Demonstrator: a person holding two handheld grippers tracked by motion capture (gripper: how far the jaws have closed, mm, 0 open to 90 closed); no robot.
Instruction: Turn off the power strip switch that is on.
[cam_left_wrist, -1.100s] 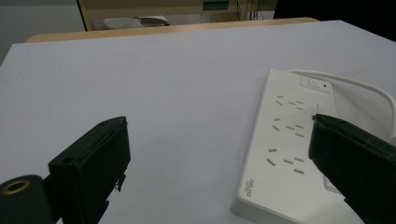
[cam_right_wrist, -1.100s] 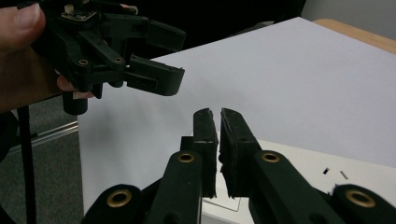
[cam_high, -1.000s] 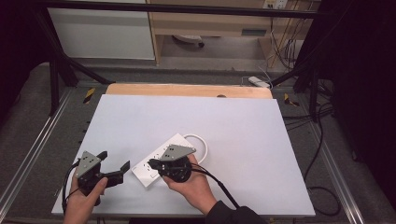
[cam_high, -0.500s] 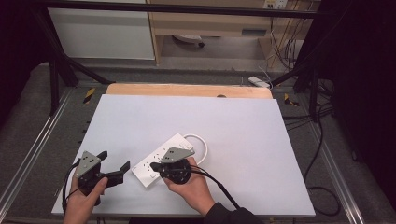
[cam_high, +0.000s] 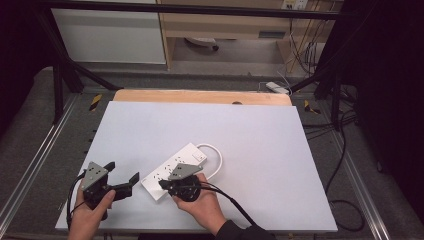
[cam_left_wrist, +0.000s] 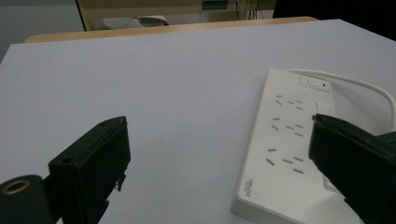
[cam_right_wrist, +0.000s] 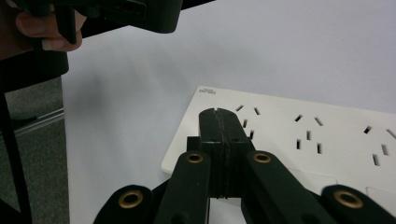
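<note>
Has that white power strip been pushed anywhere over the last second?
No. In the high view the power strip keeps its place and angle against the wooden table edge. The right gripper, jaws shut, has slid toward its near end.

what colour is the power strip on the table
White, with a white cord; the power strip shows best in the left gripper view.

The power strip (cam_high: 174, 169) and its looped cord (cam_high: 216, 156) block the counter (cam_high: 250, 130) near the front edge, left of middle; the far half and right side lie open.
</note>
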